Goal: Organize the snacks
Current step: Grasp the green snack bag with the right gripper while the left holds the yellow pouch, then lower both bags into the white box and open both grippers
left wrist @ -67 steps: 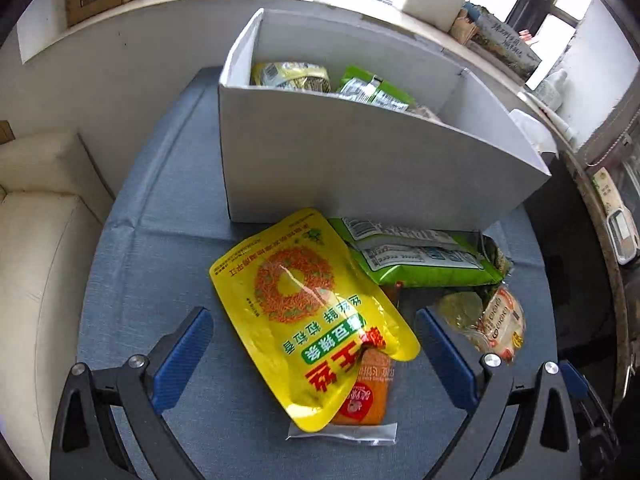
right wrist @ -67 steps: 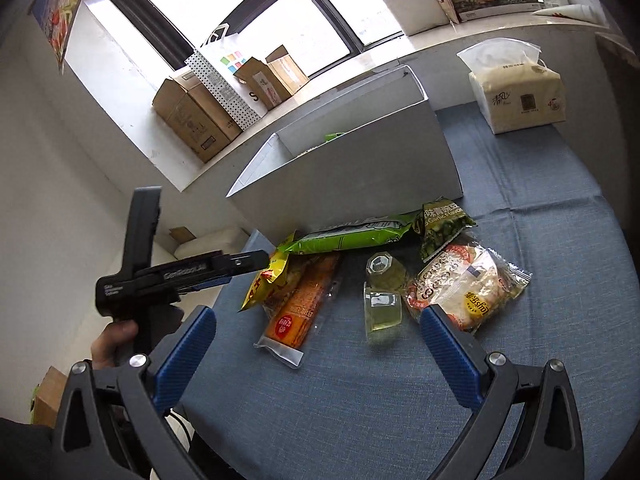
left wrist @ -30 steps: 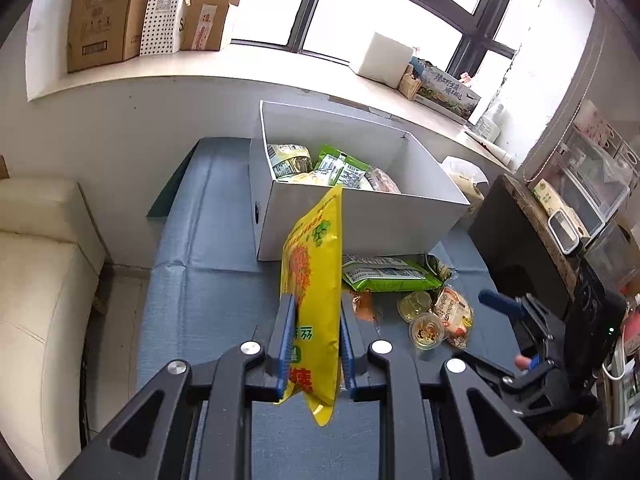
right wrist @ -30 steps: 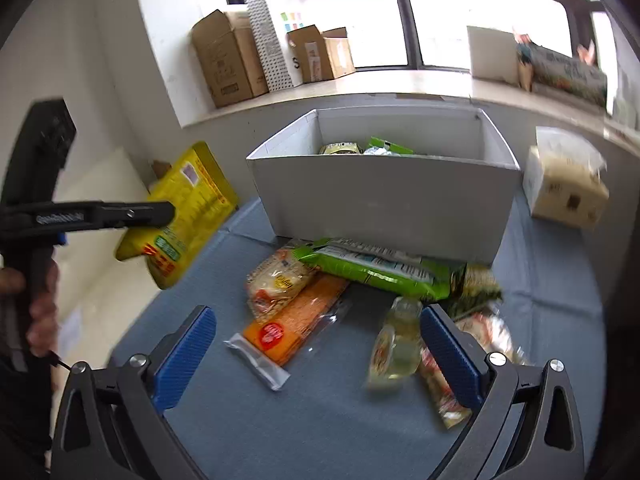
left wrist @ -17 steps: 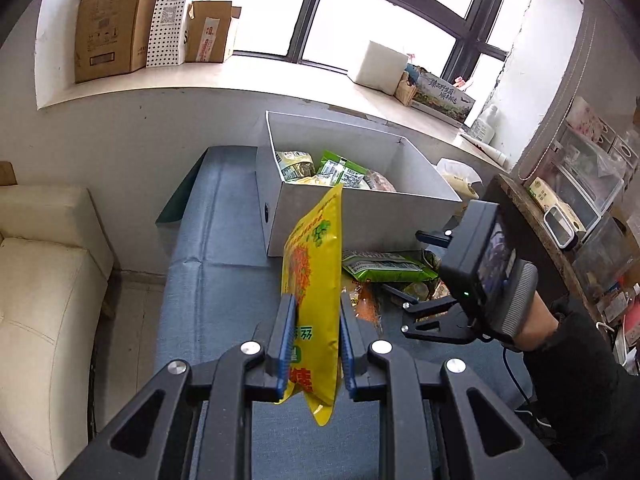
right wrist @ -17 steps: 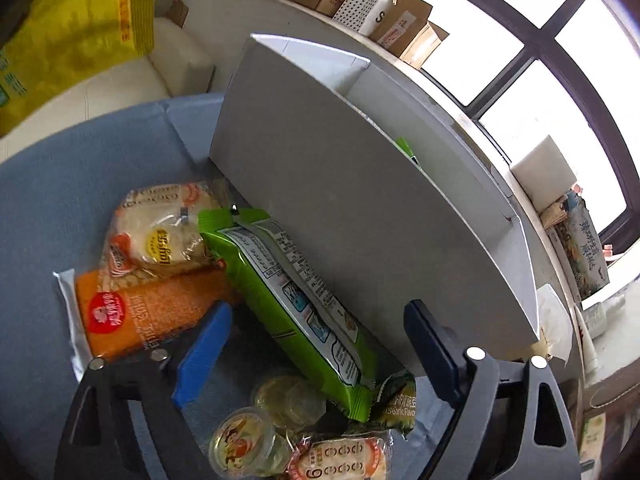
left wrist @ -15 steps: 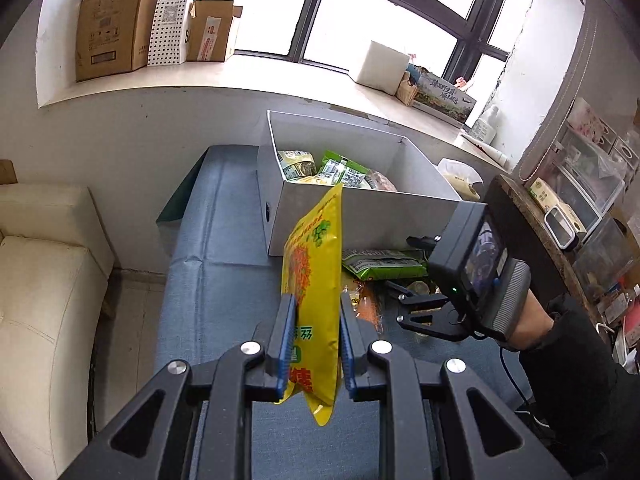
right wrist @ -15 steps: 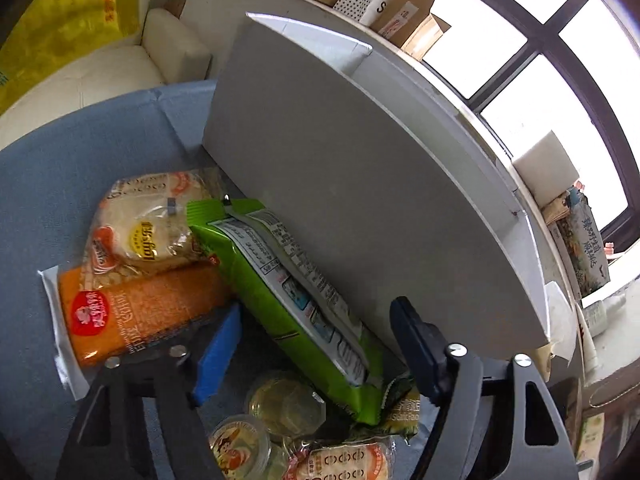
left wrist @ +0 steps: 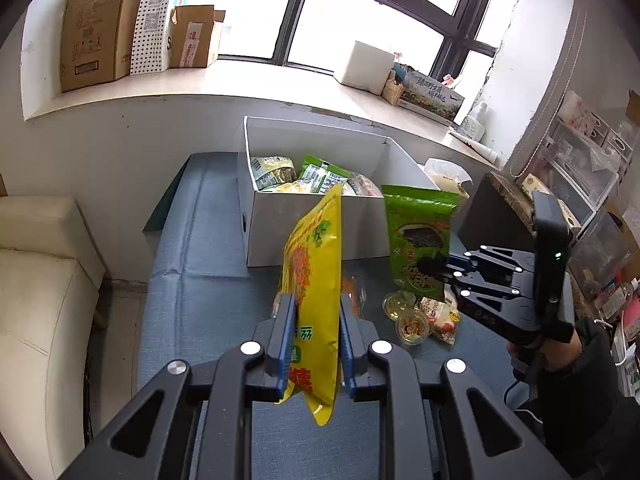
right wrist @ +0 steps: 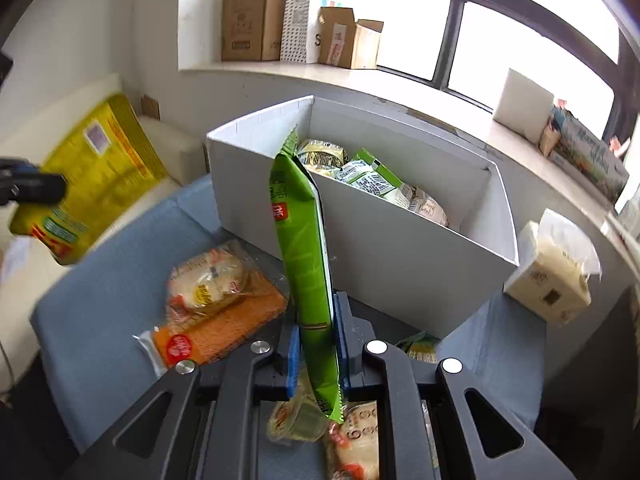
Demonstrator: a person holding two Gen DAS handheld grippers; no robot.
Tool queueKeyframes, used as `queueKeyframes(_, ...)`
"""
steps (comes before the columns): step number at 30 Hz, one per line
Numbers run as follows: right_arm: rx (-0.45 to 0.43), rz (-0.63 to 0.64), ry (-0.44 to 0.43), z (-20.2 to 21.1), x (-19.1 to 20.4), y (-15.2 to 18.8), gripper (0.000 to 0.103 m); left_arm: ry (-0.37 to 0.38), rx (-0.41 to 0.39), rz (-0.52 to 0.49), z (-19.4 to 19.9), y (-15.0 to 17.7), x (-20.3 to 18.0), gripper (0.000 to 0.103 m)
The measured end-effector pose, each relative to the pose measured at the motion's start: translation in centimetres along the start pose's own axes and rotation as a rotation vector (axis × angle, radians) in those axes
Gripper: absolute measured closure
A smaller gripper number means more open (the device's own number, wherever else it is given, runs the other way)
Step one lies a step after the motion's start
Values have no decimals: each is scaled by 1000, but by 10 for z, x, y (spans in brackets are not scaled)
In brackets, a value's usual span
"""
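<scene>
Both my grippers clamped: left gripper [left wrist: 314, 344] on yellow bag [left wrist: 314, 280], right gripper [right wrist: 316, 350] on green bag [right wrist: 306, 264]; low grips, bags may catch box [right wrist: 400, 256] rim, slip.

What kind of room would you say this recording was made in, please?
Probably a lived-in home or small office room, used partly for storage: cardboard boxes line a wide windowsill, a cream sofa stands beside the blue-covered table, and clear storage drawers stand at right.
</scene>
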State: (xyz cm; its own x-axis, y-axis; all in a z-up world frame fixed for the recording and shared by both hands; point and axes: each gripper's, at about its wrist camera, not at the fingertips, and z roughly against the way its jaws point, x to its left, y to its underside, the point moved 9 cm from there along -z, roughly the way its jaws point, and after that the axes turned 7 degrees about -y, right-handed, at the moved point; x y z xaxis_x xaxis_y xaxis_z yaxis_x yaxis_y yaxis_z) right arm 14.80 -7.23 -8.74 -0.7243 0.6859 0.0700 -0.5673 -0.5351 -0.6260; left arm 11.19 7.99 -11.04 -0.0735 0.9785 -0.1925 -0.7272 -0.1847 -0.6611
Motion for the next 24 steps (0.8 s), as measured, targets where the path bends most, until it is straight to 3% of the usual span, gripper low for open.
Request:
queueKeyframes(6, -163, -286, -104, 54, -25, 0, 89, 22, -15, -5, -13, -16, -23, 80)
queueKeyframes(10, -235, -404, -107, 70, -44, -2, 89, 35, -32, -25, -22, -31, -40, 80)
queueKeyframes(20, -315, -369, -20, 96, -87, -66, 89, 62, -128, -66, -43, -119, -64, 80)
queueKeyframes(24, -255, -329, 18, 71, -103, -99, 89, -21, -163, -72, -63, -157, -55, 80)
